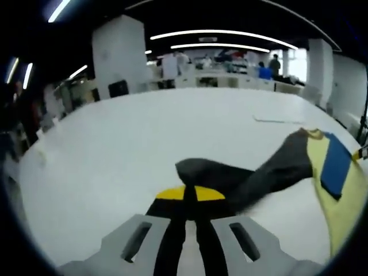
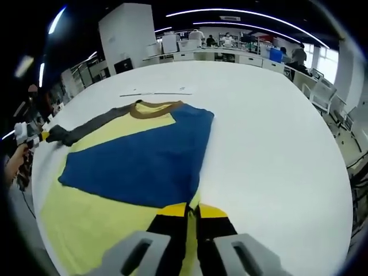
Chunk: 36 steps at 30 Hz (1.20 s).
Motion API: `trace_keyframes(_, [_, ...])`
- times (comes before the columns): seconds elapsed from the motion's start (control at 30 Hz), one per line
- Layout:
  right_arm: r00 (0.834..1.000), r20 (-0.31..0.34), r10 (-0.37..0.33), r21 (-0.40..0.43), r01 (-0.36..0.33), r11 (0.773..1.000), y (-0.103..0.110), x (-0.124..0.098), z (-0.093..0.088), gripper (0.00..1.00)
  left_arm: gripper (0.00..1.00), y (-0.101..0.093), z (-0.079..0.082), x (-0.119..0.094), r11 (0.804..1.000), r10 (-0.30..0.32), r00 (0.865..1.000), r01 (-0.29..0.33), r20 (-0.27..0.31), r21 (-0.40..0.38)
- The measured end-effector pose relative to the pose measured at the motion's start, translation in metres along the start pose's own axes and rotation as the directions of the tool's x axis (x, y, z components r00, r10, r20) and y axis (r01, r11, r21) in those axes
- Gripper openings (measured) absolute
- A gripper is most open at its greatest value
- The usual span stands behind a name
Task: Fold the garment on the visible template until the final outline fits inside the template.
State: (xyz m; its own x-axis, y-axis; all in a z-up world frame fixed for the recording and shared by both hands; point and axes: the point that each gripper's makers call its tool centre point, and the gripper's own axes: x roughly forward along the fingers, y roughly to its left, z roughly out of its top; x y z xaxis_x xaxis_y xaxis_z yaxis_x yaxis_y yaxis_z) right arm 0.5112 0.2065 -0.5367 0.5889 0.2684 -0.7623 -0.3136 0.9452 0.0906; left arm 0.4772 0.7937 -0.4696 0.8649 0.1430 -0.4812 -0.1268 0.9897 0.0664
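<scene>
On the white table (image 2: 276, 115) the garment (image 2: 132, 167) fills the lower left of my right gripper view, mostly flat, so I judge most folding remains. My left gripper (image 1: 190, 198) is clenched on the grey sleeve (image 1: 259, 169) at lower centre. My right gripper (image 2: 191, 211) pinches the yellow hem.
</scene>
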Motion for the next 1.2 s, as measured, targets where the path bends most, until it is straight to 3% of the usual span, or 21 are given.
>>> trace_keyframes(0.2, [1.0,-0.004,-0.002,0.004,0.002,1.0,0.0,0.0,0.0,0.0,0.01,0.006,-0.008,0.003,1.0,0.021,1.0,-0.021,-0.015,-0.006])
trace_keyframes(0.33, [1.0,-0.008,-0.005,0.016,0.005,1.0,0.0,0.0,-0.001,0.0,0.01,0.016,-0.015,-0.003,0.99,0.081,0.996,-0.085,-0.047,-0.114])
trace_keyframes(0.53, [1.0,-0.012,-0.007,0.018,0.007,1.0,0.0,0.0,-0.001,0.0,0.01,0.012,-0.032,-0.001,0.99,0.069,0.994,-0.078,-0.086,-0.113])
trace_keyframes(0.67, [1.0,-0.015,-0.009,0.021,0.009,1.0,0.0,0.001,-0.001,0.0,0.01,0.014,-0.05,-0.001,0.98,0.098,0.98,-0.125,-0.171,-0.155])
trace_keyframes(0.7, [1.0,-0.016,-0.009,0.025,0.009,1.0,0.0,0.001,-0.001,0.0,0.01,0.014,-0.051,0.001,0.978,0.096,0.981,-0.124,-0.166,-0.167])
trace_keyframes(0.83, [1.0,-0.016,-0.007,0.032,0.008,0.999,0.0,0.001,-0.001,0.0,0.01,0.01,-0.055,0.0,0.979,0.106,0.975,-0.136,-0.193,-0.149])
trace_keyframes(0.93, [1.0,-0.015,-0.006,0.033,0.007,0.999,0.0,0.001,-0.001,0.0,0.02,0.007,-0.063,0.005,0.987,0.083,0.971,-0.111,-0.223,-0.117])
trace_keyframes(1.2, [1.0,-0.015,-0.004,0.038,0.004,0.999,0.0,0.0,0.0,0.01,0.17,0.006,-0.057,0.008,0.993,0.052,0.979,-0.072,-0.197,-0.094])
